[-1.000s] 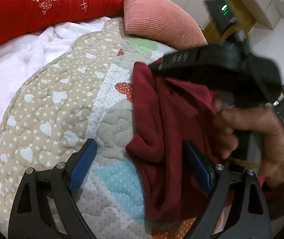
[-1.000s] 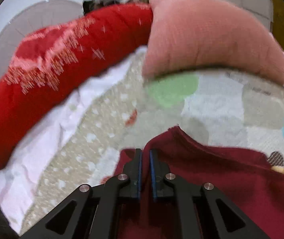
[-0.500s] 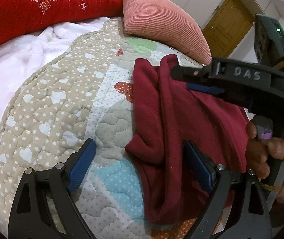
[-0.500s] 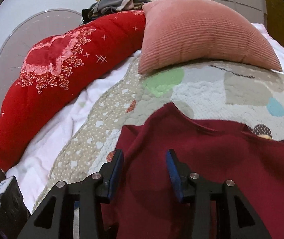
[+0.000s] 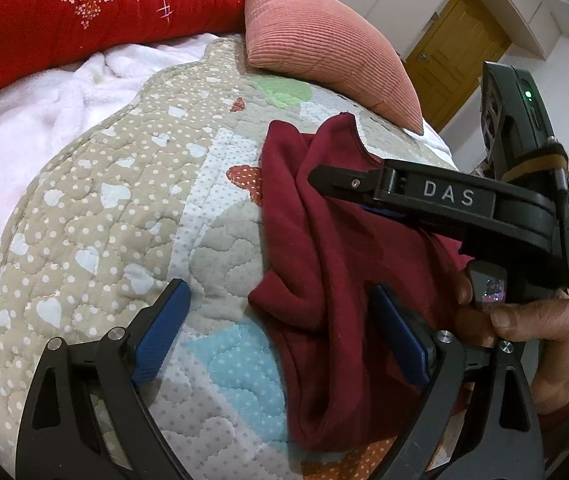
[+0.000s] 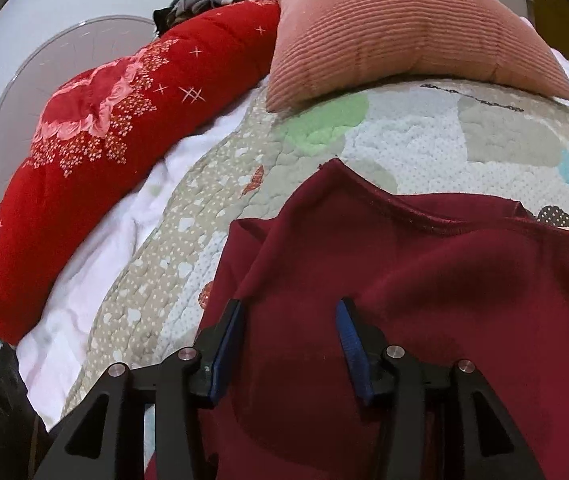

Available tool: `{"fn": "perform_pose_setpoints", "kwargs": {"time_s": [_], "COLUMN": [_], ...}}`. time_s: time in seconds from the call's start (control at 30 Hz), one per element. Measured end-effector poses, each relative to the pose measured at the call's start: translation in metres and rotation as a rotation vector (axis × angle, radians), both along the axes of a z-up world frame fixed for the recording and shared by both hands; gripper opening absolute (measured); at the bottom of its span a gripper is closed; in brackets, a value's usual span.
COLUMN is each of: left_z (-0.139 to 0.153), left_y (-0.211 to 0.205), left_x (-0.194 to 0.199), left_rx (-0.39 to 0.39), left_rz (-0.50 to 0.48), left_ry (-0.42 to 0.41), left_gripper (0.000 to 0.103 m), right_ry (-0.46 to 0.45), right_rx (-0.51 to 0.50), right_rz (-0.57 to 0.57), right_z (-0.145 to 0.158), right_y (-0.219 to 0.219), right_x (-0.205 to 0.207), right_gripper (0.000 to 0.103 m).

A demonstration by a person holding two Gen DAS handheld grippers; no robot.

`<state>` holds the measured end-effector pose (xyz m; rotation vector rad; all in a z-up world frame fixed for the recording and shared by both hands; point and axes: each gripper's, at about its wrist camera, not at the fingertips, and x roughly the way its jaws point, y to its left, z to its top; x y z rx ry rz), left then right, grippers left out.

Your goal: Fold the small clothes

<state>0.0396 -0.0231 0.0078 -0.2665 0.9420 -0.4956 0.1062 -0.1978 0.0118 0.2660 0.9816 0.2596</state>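
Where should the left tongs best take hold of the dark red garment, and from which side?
Probably the bunched fold on the garment edge nearest the open left tongs. Come from the quilt side; that raised edge gives something to pinch.

Left gripper [image 5: 280,328] jaws spread wide, low. Right gripper [image 6: 290,336] jaws parted too, gripped by a hand [image 5: 524,320], seemingly the right.

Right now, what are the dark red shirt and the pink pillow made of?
The dark red shirt looks like soft matte knit, maybe fleece: it slumps in thick folds, with a stitched edge. The pink pillow looks like ribbed corduroy-type fabric, with fine raised lines across it. The spotty bed cover looks like stitched, puffy quilted cotton.
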Motion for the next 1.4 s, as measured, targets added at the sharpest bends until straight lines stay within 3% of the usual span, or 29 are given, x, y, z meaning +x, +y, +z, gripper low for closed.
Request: {"fn": "perform_pose_setpoints", "kwargs": {"time_s": [0.3,0.43,0.6,0.77,0.87,1.03,1.07,1.13,1.17,1.23,1.27,1.37,1.4], "left_z": [0.000,-0.001,-0.001,-0.002,0.000,0.001,0.001,0.000,0.000,-0.001,-0.001,-0.001,-0.001], "left_y": [-0.001,-0.002,-0.002,-0.002,0.001,0.003,0.003,0.003,0.003,0.001,0.001,-0.001,-0.001], "left_x": [0.001,0.001,0.000,0.001,0.000,-0.001,-0.001,0.000,0.000,0.000,0.000,0.000,0.000], "left_rx": [0.002,0.005,0.008,0.000,-0.023,-0.027,-0.028,-0.028,-0.026,-0.019,-0.016,-0.014,-0.015], "left_rz": [-0.001,-0.003,-0.002,-0.005,0.008,0.014,0.014,0.014,0.013,0.012,0.011,0.008,0.008], "left_ry": [-0.002,-0.005,-0.007,-0.008,-0.013,-0.024,-0.023,-0.020,-0.019,-0.020,-0.021,-0.021,-0.020], "left_gripper": [0.093,0.094,0.094,0.097,0.097,0.097,0.097,0.097,0.097,0.097,0.097,0.098,0.098], "right_ry": [-0.123,-0.152,-0.190,-0.187,-0.103,-0.152,-0.151,-0.143,-0.140,-0.136,-0.147,-0.124,-0.115], "right_rx": [0.103,0.222,0.272,0.296,0.232,0.113,0.115,0.146,0.160,0.074,0.118,0.367,0.372], "right_rz": [0.002,-0.002,-0.001,-0.007,-0.016,-0.123,-0.130,-0.157,-0.179,-0.331,-0.402,-0.515,-0.574], "right_z": [-0.010,-0.014,-0.014,-0.013,0.000,0.010,0.007,0.005,0.006,0.010,0.008,-0.007,-0.004], "right_y": [-0.011,-0.027,-0.031,-0.033,-0.037,-0.093,-0.109,-0.143,-0.159,-0.195,-0.221,-0.274,-0.284], "right_x": [-0.014,-0.017,-0.022,-0.022,-0.026,-0.073,-0.079,-0.089,-0.092,-0.102,-0.108,-0.116,-0.118], "right_gripper": [0.053,0.053,0.053,0.053,0.053,0.061,0.060,0.048,0.050,0.051,0.051,0.034,0.036]}}
